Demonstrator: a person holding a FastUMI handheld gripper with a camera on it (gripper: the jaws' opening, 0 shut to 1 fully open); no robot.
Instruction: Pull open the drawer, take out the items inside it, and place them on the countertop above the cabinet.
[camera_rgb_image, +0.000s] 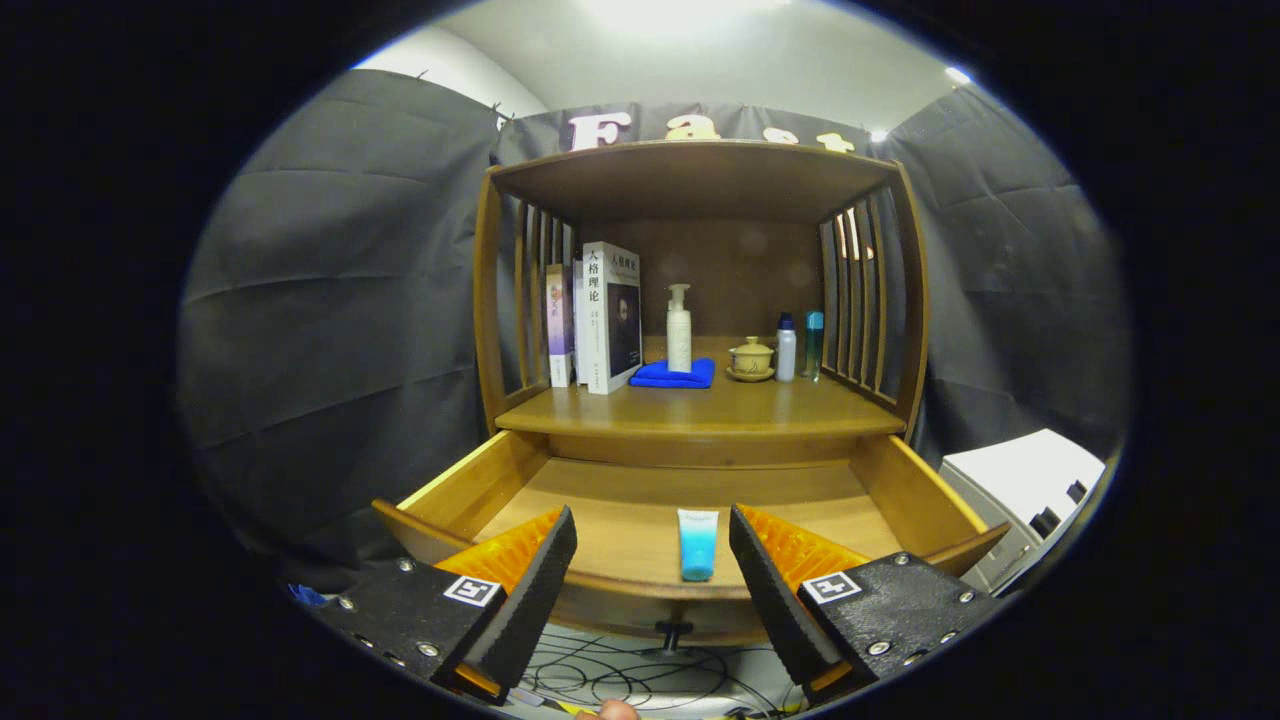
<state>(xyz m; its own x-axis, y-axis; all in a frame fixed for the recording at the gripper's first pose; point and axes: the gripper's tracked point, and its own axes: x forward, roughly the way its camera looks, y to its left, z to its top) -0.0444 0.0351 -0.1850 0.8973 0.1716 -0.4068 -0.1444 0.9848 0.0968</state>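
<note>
One small blue-and-white plastic tube lies flat in the pulled-out smooth wooden drawer, just ahead of my gripper; I see its ridged fingers spread wide, touching nothing.

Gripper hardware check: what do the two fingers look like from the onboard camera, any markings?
The gripper has two wedge-shaped fingers with textured inner faces and ribbed backs. Each sits on a flat bolted mounting plate carrying a square black-and-white tag.
</note>
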